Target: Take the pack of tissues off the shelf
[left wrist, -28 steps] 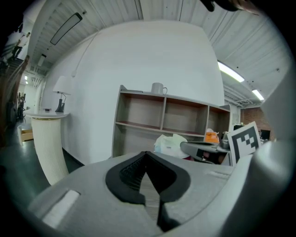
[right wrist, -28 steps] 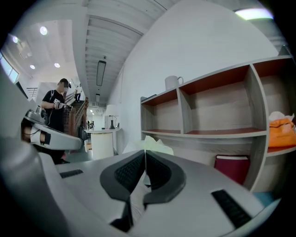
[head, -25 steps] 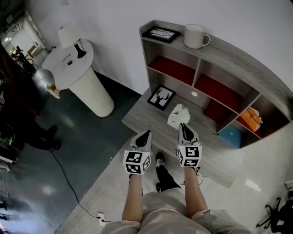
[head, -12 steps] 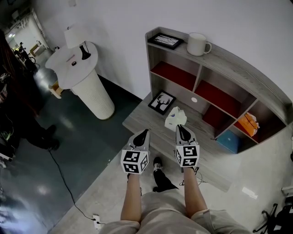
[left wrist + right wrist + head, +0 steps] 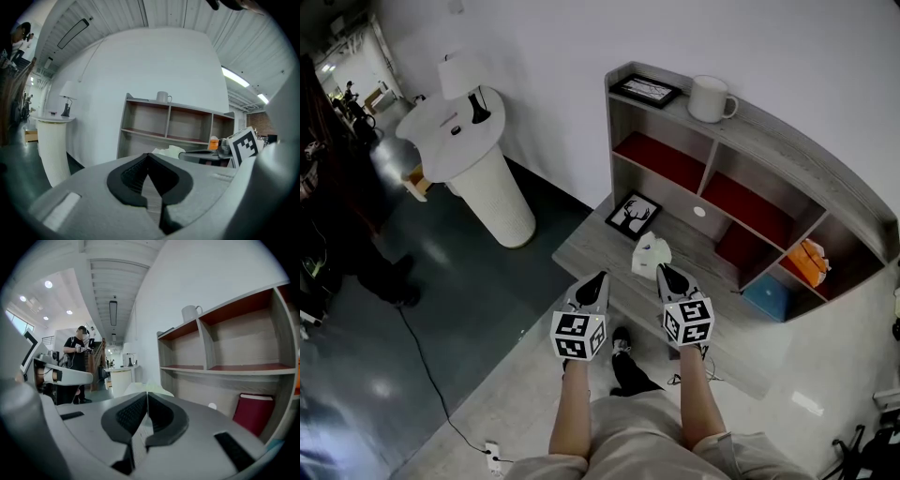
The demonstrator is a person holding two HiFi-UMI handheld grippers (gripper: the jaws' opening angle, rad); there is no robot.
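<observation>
The pack of tissues (image 5: 649, 255), white and crumpled, sits over the low wooden ledge (image 5: 586, 246) in front of the grey shelf unit (image 5: 787, 150). My right gripper (image 5: 662, 270) is shut, its tips at the pack's near edge, gripping it. In the right gripper view the pale pack (image 5: 143, 387) shows just past the closed jaws. My left gripper (image 5: 600, 277) hangs over the ledge's front edge to the left of the pack, jaws shut on nothing. From the left gripper view the pack (image 5: 168, 151) lies ahead to the right.
A deer picture (image 5: 634, 214) stands on the ledge behind the pack. A mug (image 5: 709, 97) and a framed print (image 5: 645, 90) top the shelf; an orange pack (image 5: 812, 259) and blue box (image 5: 769, 296) sit lower right. A white pedestal table (image 5: 478, 178) stands left.
The right gripper and the pack of tissues have shifted left and toward me, away from the shelf's cubbies. The left gripper has stayed put.
</observation>
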